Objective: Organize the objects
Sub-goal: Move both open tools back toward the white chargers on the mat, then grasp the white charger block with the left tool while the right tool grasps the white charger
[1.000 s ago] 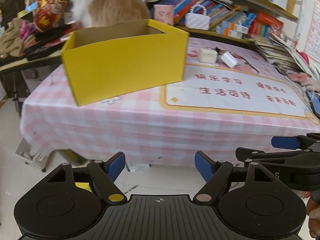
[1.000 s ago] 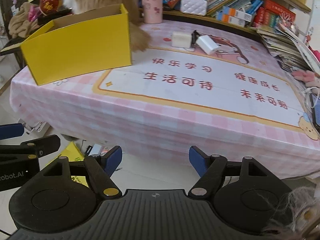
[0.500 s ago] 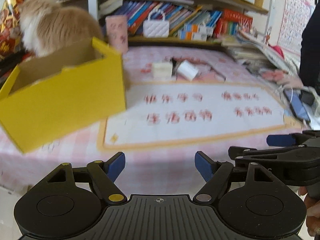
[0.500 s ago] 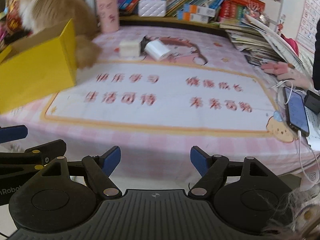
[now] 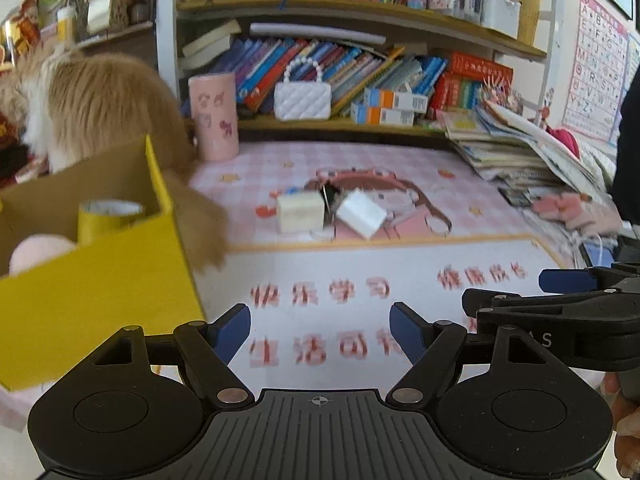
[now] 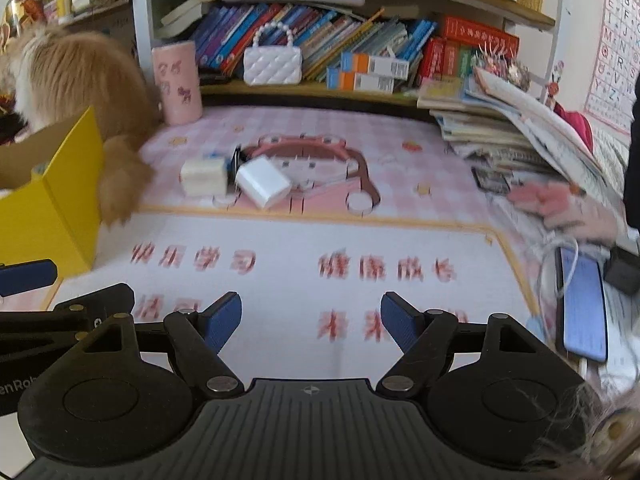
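Observation:
A yellow box (image 5: 96, 292) stands at the table's left, also in the right wrist view (image 6: 60, 196); inside it are a yellow tape roll (image 5: 106, 216) and a pink round thing (image 5: 40, 252). A cream block (image 5: 301, 212) and a white charger (image 5: 362, 214) lie mid-table with a small dark item between them; both show in the right wrist view, block (image 6: 202, 176) and charger (image 6: 262, 182). My left gripper (image 5: 320, 330) is open and empty above the mat. My right gripper (image 6: 311, 320) is open and empty, to the left gripper's right.
A fluffy tan cat (image 5: 108, 108) stands behind the box. A pink cylinder (image 5: 214, 116) and white handbag (image 5: 303, 98) are at the back by bookshelves. Stacked magazines (image 6: 508, 120) and a phone with cable (image 6: 582, 304) occupy the right side.
Both grippers have moved forward over the table, toward the block and charger. The box's inside has come into view. Both stay open.

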Demonstrator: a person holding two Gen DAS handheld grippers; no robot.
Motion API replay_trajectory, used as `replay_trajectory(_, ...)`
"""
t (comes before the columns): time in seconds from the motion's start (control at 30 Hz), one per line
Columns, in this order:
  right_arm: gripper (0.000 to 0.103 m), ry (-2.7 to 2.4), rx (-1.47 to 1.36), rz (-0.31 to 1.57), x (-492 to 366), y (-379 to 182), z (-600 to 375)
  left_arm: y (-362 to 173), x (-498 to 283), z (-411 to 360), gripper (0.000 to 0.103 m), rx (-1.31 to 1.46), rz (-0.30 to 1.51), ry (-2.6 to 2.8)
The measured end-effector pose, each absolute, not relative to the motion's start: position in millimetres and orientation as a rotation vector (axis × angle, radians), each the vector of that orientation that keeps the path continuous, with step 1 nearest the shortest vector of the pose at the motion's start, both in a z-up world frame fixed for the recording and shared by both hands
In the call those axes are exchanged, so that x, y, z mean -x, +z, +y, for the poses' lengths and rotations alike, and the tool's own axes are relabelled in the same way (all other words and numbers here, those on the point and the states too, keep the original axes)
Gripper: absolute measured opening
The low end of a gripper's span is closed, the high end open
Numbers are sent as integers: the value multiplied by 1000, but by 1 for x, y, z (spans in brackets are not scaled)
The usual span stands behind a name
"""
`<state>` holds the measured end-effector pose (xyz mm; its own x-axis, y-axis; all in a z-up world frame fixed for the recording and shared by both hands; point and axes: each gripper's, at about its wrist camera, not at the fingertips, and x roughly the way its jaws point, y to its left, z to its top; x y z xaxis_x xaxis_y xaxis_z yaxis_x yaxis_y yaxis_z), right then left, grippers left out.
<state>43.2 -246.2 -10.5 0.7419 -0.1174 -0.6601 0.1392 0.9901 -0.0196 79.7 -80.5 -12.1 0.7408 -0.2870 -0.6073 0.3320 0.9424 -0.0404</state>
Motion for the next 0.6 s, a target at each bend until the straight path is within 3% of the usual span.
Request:
replay_trajectory(0.27, 74, -85, -51, 691, -84, -7, -278, -7, -107, -104, 77, -76, 638, -225)
replay_trajectory(0.43, 72, -49, -62, 697, -109, -13, -295, -12, -122, -119, 59, -73, 664, -176)
replay_trajectory(0.5, 66, -32, -67, 702, -119, -16, -302, -14, -128, -125, 50, -68, 667, -160)
replay_trajectory(0.6, 61, 11, -68, 717, -135, -22, -311, -15, -139, -131, 48, -59, 675, -136)
